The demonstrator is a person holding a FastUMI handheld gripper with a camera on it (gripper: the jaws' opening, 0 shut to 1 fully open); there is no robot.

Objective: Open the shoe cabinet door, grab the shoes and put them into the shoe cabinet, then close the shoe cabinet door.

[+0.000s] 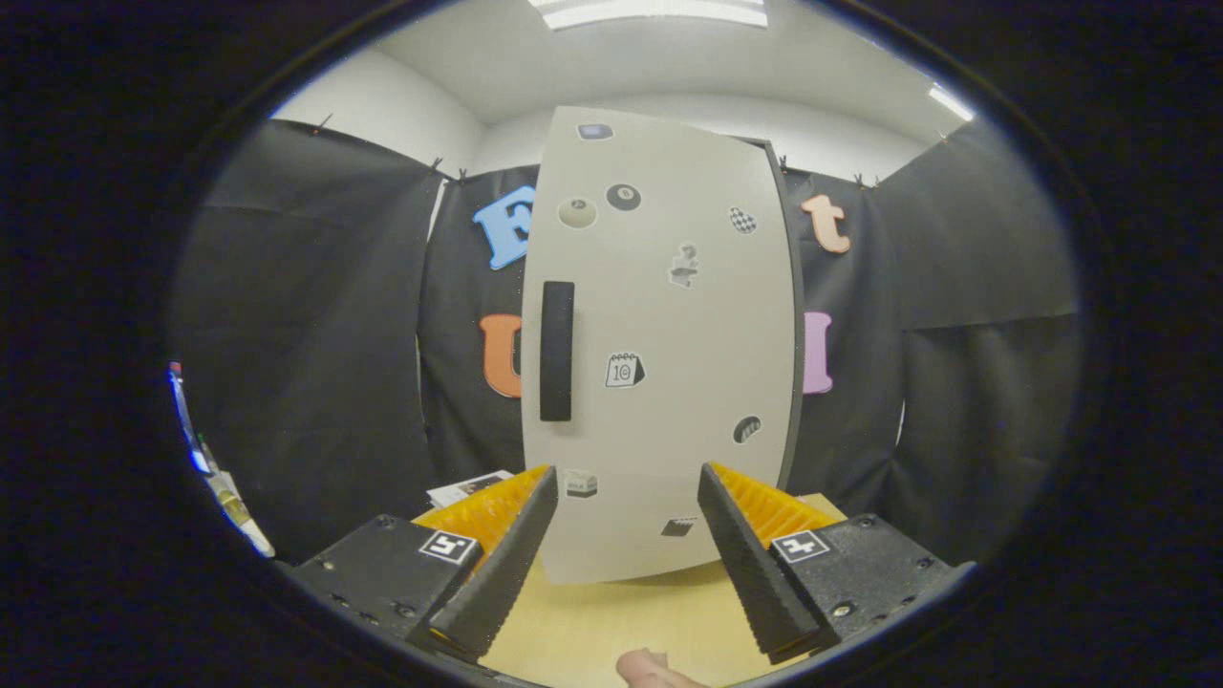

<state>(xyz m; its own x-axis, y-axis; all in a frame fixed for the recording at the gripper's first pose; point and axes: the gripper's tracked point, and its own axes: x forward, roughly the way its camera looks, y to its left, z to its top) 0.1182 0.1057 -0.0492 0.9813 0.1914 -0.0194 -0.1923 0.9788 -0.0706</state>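
1. Gripper view: the tall pale grey shoe cabinet door (659, 344), dotted with small stickers, stands shut ahead on a light wooden tabletop (592, 626), flush against its dark frame edge on the right
2. A black upright bar handle (557, 351) sits near the door's left edge, beyond the left finger
3. The gripper (628, 516) has its fingers spread wide apart with nothing between them, just short of the door's foot
4. A fingertip (650, 669) of the person peeks in below the fingers; a printed paper (468, 489) lies left of the cabinet
5. No shoes can be made out, so a shut door fits either the opening stage or a finished job; I cannot tell which
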